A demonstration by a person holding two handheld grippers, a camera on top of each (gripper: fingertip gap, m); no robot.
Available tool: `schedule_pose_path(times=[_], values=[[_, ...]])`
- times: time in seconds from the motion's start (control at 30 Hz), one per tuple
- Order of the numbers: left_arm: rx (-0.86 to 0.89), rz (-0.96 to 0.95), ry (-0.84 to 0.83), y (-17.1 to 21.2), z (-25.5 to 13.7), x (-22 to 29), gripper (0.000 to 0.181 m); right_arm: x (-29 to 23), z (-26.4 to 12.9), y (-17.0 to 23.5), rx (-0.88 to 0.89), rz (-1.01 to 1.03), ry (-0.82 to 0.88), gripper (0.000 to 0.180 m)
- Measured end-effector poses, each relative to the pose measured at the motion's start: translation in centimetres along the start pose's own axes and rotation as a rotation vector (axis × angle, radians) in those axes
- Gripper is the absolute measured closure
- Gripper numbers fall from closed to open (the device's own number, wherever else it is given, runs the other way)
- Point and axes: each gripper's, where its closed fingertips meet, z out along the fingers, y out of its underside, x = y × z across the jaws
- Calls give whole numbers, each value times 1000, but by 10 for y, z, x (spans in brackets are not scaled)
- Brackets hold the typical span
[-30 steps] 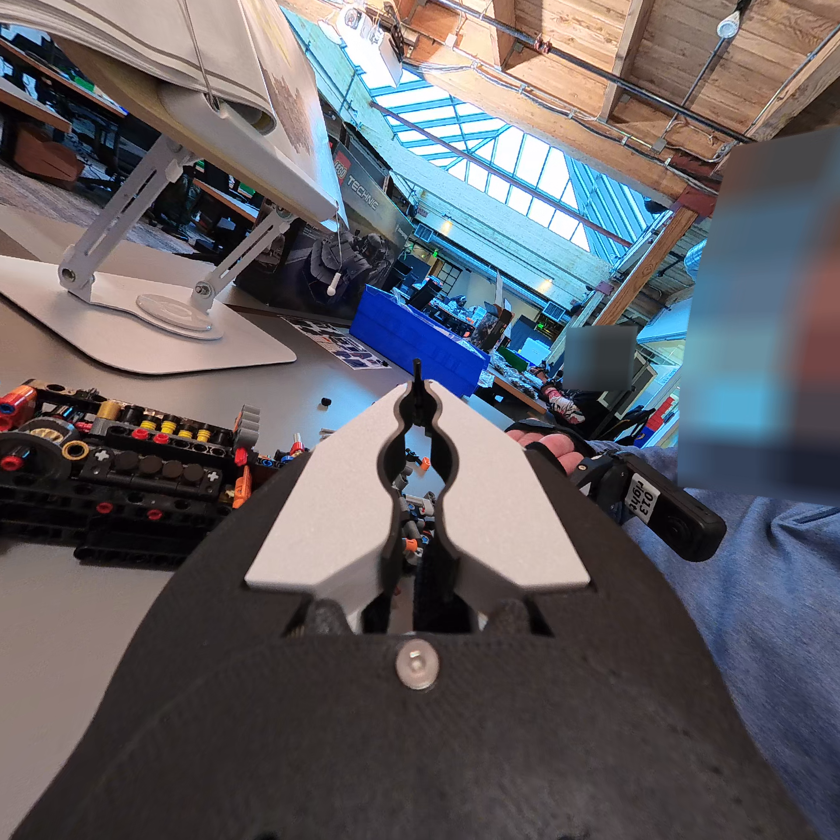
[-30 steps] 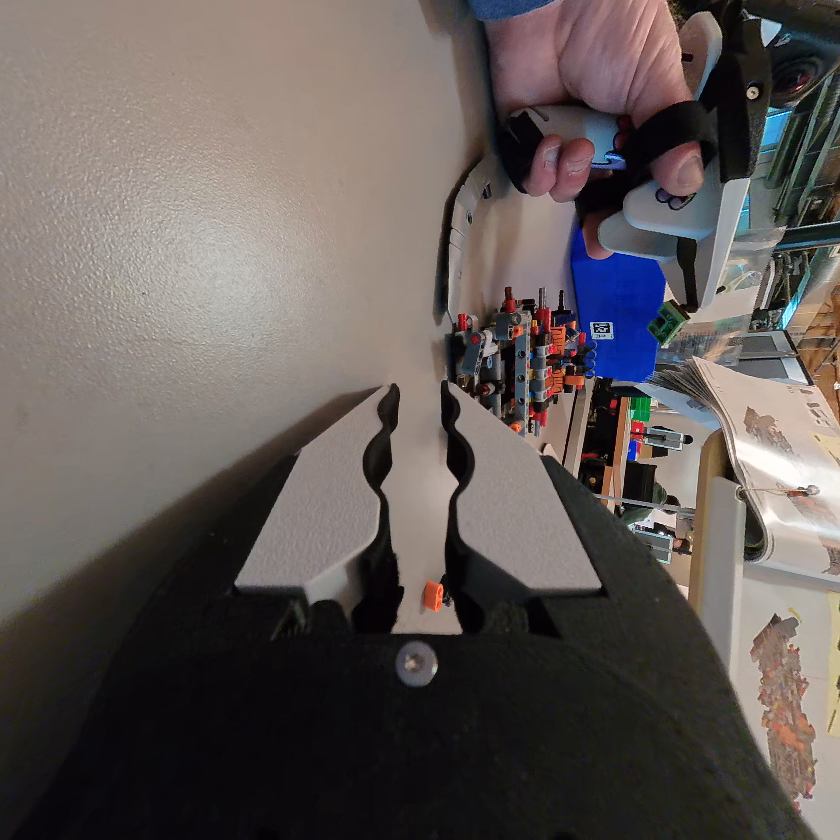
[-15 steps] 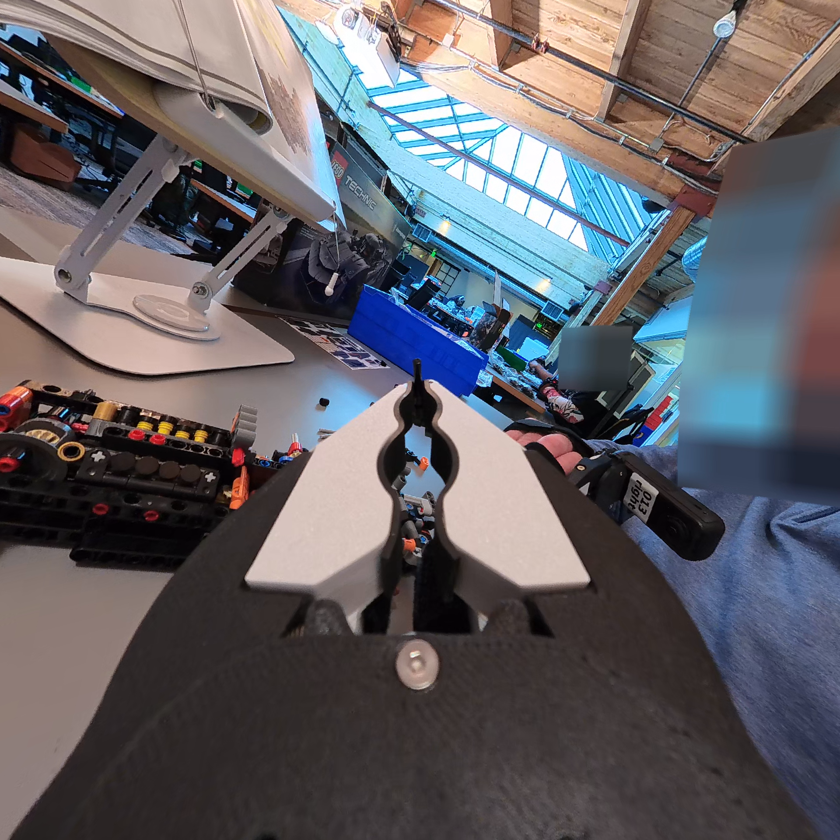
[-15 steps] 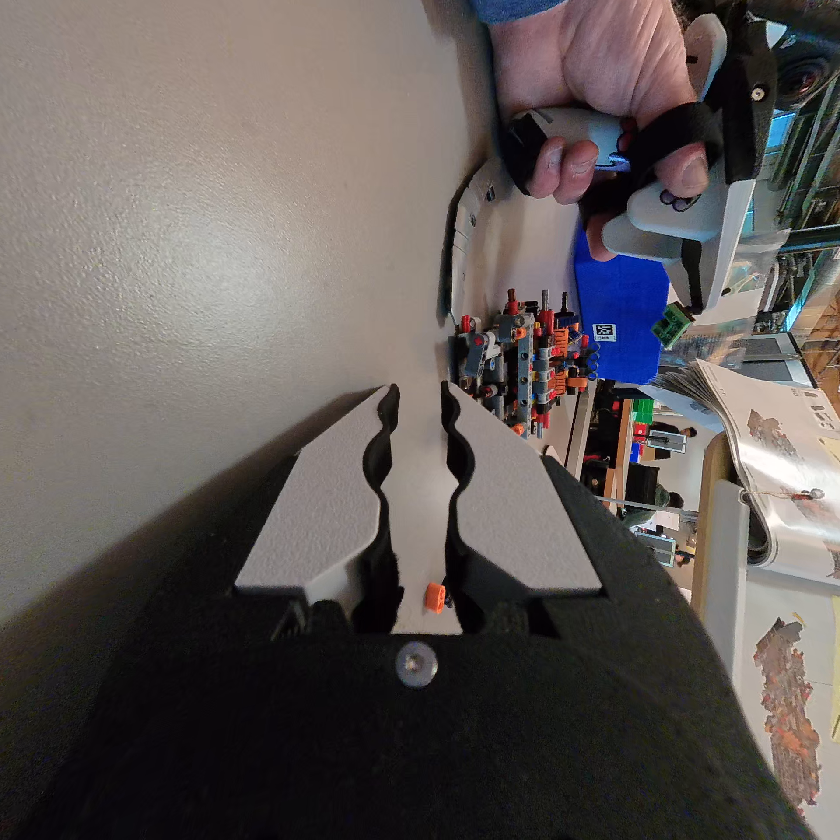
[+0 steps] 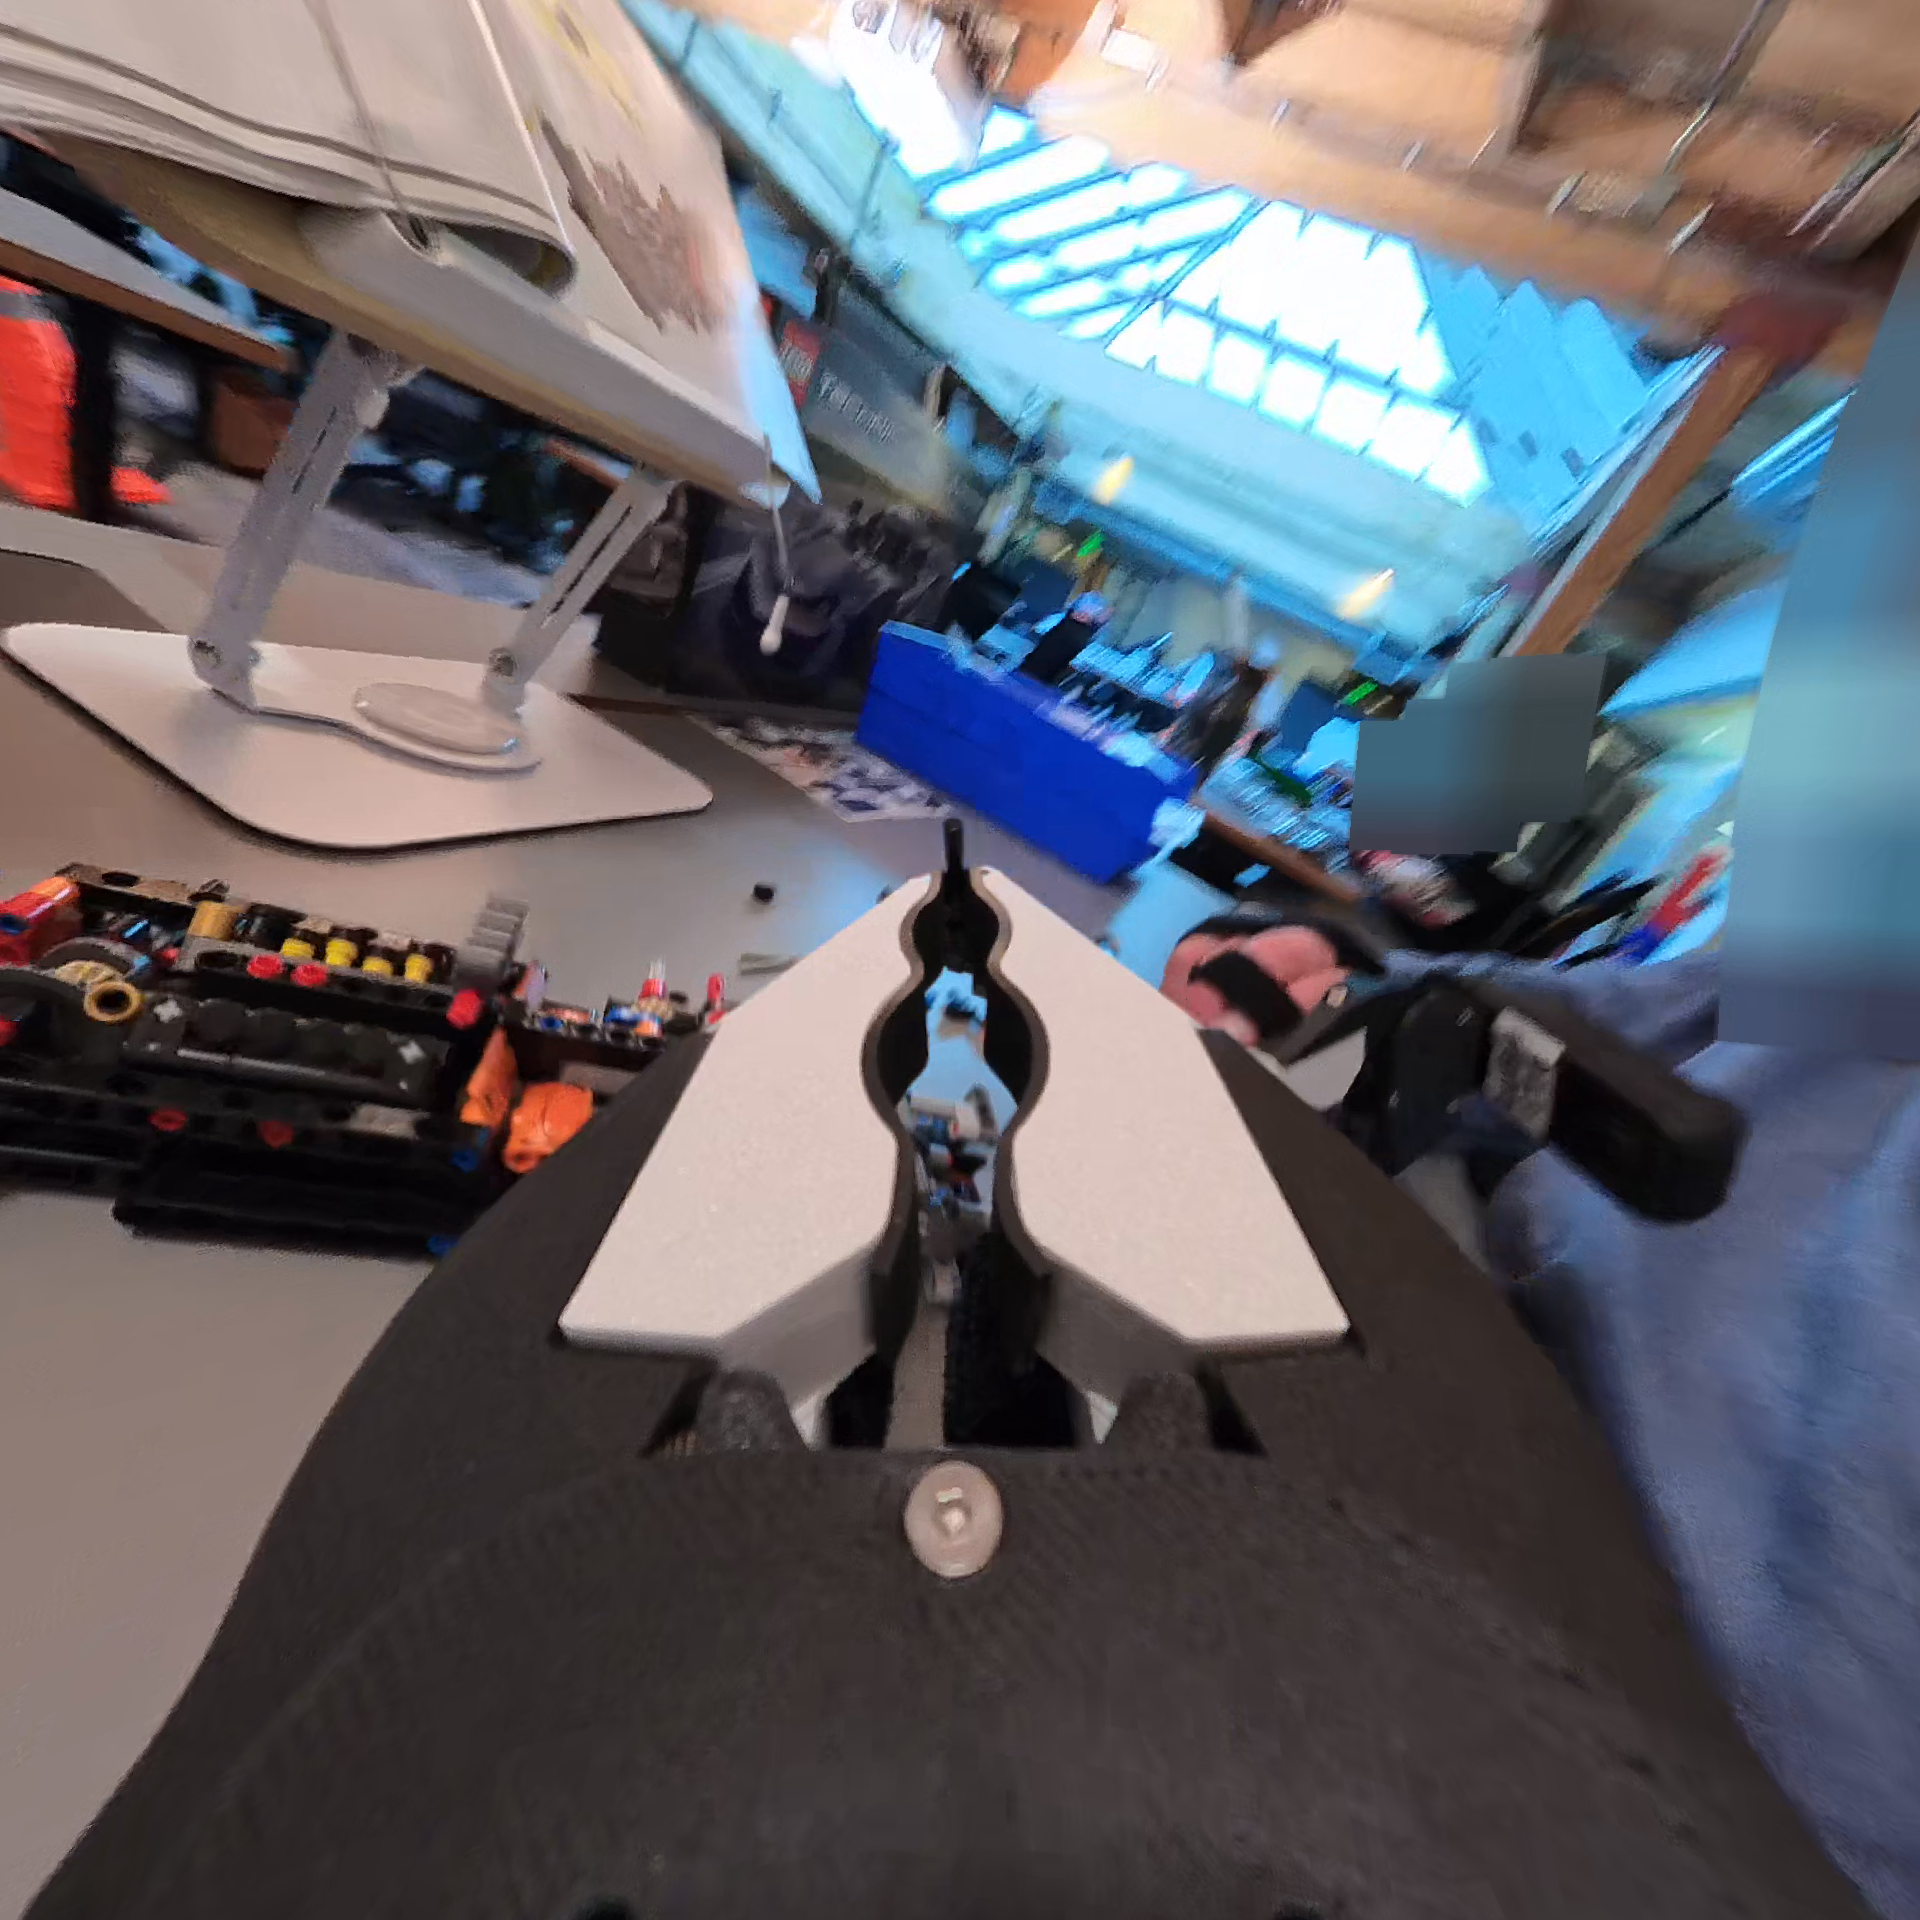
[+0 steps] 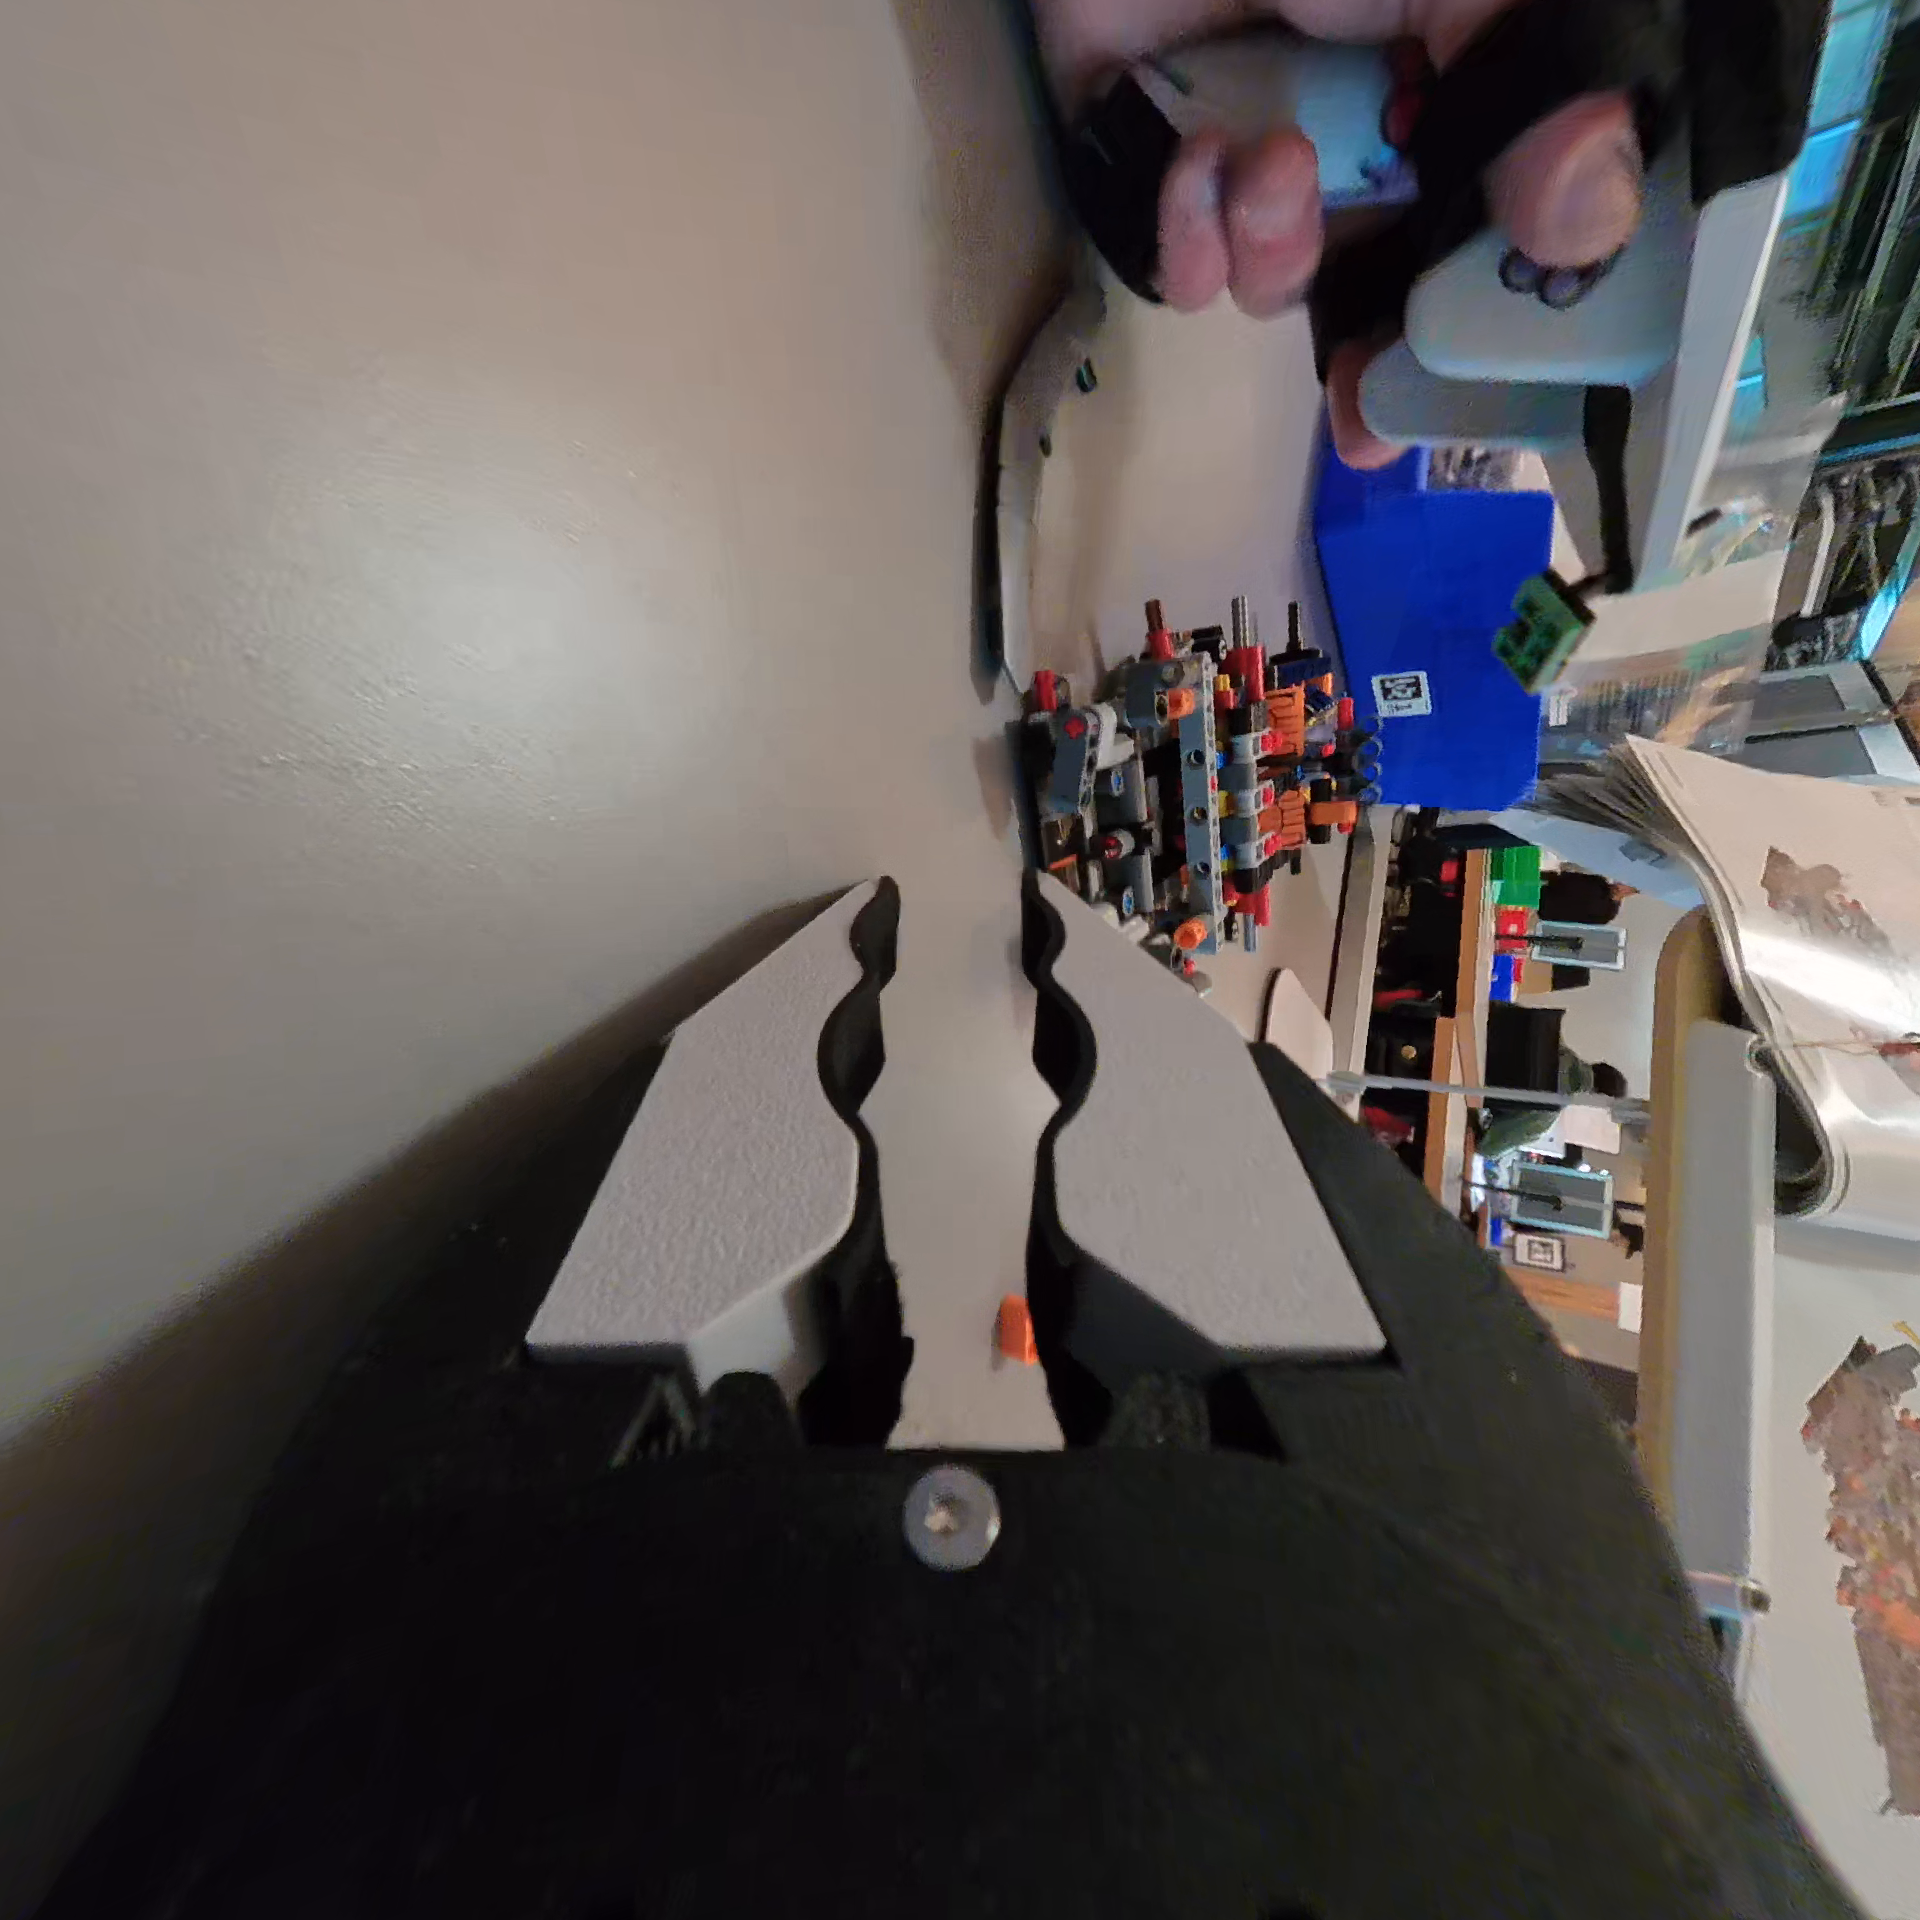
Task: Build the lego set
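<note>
Black pin (image 5: 953, 844) pinched in left hand-held gripper (image 5: 954, 883).

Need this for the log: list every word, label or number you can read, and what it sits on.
I do not quote writing; this is what bears it.
Dark box: printed logo, blurred.
Blue bin: white sticker, too small to read.
Black camera: white label, blurred.
Booklet: pictures only, no legible text.
</note>
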Motion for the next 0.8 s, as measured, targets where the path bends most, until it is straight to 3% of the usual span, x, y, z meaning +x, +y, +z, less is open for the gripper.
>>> schedule_pose_path(times=[0.23,0.47,0.67,0.8], values=[[-205,256,-74,27,14,62,181,0,-10,5,16,40,-4,156],[-651,438,-107,111,32,85,180,-16,-28,8,38,10,-35,160],[-803,477,-71,151,38,83,179,-14,-31,18,25,39,-39,160],[-827,478,-78,158,37,80,165,-16,-32,15,32,37,-46,161]])
